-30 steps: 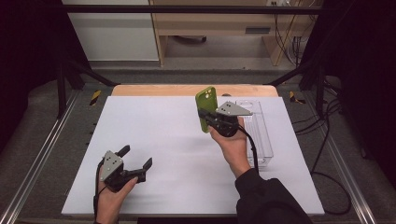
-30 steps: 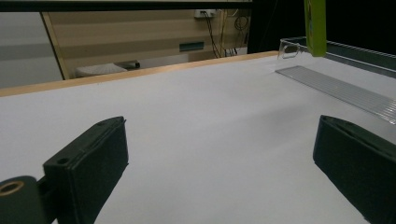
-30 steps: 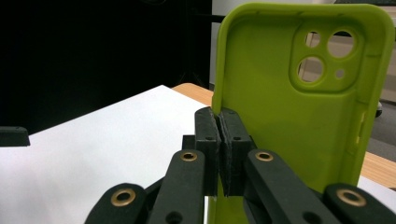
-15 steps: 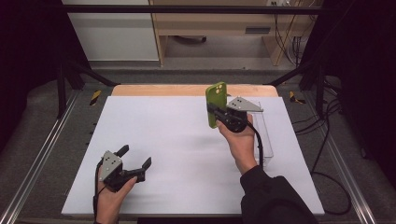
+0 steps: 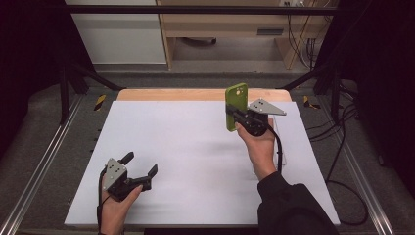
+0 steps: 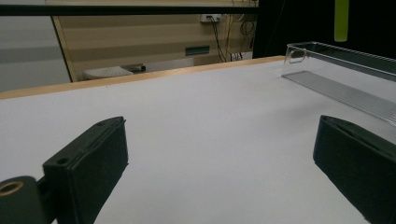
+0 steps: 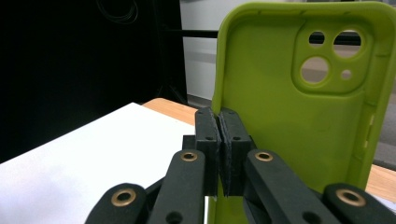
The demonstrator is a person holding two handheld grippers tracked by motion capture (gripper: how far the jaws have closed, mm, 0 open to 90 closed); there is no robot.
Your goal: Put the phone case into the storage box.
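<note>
A lime-green phone case [image 5: 236, 106] stands upright in the air above the right back part of the white table. My right gripper [image 5: 235, 116] is shut on its edge. In the right gripper view the two black pads press together on the left rim of the phone case [image 7: 308, 121], whose inside and camera cut-outs face the camera. My left gripper [image 5: 141, 167] rests low near the front left of the table, jaws wide apart with nothing between them. In the left gripper view its pads [image 6: 88, 163] frame bare white table, and the phone case [image 6: 341, 19] hangs at the top right.
A clear plastic tray [image 6: 336, 74] lies on the right side of the white table top [image 5: 186, 147], partly behind my right hand [image 5: 262, 147]. A wooden strip [image 5: 171, 94] runs along the back edge. Metal rails and cables flank the table.
My right gripper has carried the phone case toward the right and a little farther back. The left gripper has stayed where it was.
</note>
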